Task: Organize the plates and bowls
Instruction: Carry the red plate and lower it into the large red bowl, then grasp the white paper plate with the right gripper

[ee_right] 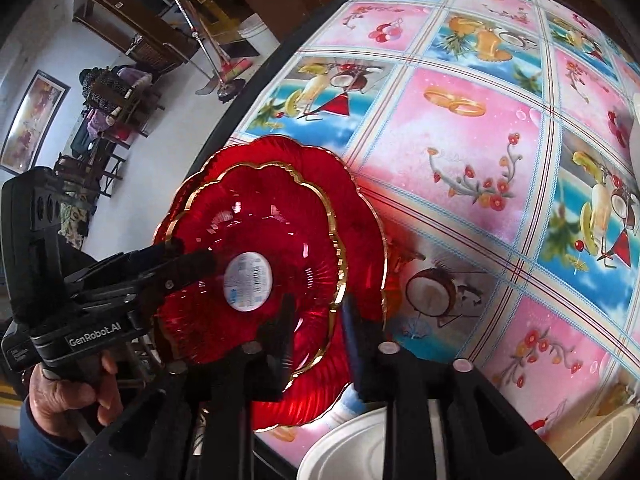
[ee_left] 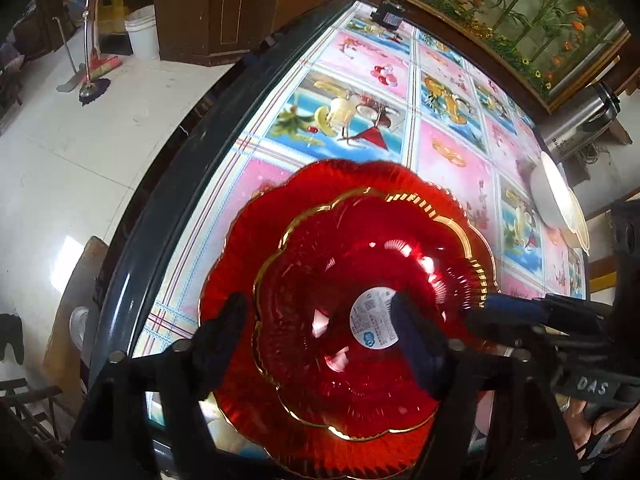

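A small red glass plate (ee_left: 360, 280) with a gold scalloped rim and a white sticker sits on a larger red glass plate (ee_left: 240, 240) near the table's left edge. Both show in the right wrist view, the small plate (ee_right: 256, 216) above the larger plate (ee_right: 360, 232). My left gripper (ee_left: 320, 344) is open, its fingers astride the small plate's near left rim; contact is unclear. My right gripper (ee_right: 320, 324) straddles the small plate's right rim with a narrow gap, and it enters the left wrist view (ee_left: 504, 308) from the right.
The table (ee_left: 184, 208) carries a bright picture-tile cloth and has a dark rounded edge. White bowls (ee_left: 556, 196) stand at the far right. A white plate (ee_right: 344, 448) lies at the near edge under my right gripper. A steel pot (ee_left: 580, 120) stands beyond the table.
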A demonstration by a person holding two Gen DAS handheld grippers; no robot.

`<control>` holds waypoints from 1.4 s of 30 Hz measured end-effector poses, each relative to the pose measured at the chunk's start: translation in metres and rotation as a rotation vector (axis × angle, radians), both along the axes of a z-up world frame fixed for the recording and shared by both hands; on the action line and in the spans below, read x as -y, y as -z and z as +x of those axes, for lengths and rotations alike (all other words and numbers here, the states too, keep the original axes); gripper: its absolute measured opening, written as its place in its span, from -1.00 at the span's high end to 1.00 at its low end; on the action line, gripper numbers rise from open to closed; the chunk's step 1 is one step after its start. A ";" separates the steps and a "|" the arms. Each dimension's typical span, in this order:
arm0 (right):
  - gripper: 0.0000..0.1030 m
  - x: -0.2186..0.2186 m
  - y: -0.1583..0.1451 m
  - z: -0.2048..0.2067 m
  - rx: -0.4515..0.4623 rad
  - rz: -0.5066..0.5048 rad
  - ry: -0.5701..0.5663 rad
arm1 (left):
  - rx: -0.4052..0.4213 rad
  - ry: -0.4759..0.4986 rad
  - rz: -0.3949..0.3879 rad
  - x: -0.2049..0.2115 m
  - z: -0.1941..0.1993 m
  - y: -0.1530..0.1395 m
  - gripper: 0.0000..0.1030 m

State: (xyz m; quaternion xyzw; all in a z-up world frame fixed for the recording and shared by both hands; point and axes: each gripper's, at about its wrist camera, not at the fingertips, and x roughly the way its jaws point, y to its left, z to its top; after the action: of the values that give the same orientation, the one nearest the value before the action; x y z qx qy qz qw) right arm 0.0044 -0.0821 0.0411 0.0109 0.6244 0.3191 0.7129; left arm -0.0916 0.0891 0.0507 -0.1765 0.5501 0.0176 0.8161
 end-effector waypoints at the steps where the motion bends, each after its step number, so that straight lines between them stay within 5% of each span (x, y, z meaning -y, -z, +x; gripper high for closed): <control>1: 0.18 0.001 -0.002 -0.001 0.006 0.001 0.000 | 0.004 -0.001 0.000 0.000 0.000 -0.001 -0.49; 10: 0.16 0.026 -0.026 -0.005 0.016 0.074 0.031 | 0.039 -0.023 0.016 0.004 -0.008 -0.019 -0.50; 18: 0.16 0.094 -0.046 -0.010 0.039 0.137 0.146 | 0.101 -0.007 0.032 0.027 -0.027 -0.048 -0.50; 27: 0.17 0.153 -0.026 -0.022 0.008 0.091 0.199 | 0.093 0.135 -0.025 0.088 -0.052 -0.054 -0.50; 34: 0.17 0.148 -0.001 -0.037 0.002 -0.013 0.066 | 0.054 0.210 -0.046 0.122 -0.070 -0.045 -0.50; 37: 0.76 0.143 0.004 -0.042 0.029 -0.062 0.013 | 0.041 0.219 -0.044 0.131 -0.073 -0.042 -0.50; 42: 0.80 0.164 -0.005 -0.027 0.091 -0.066 0.114 | 0.024 0.223 -0.059 0.143 -0.075 -0.037 -0.50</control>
State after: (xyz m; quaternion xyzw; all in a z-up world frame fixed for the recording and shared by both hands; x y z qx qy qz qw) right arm -0.0221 -0.2465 0.0463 0.0087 0.5998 0.2575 0.7575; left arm -0.1664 -0.0539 0.0874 -0.1382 0.5570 -0.0915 0.8138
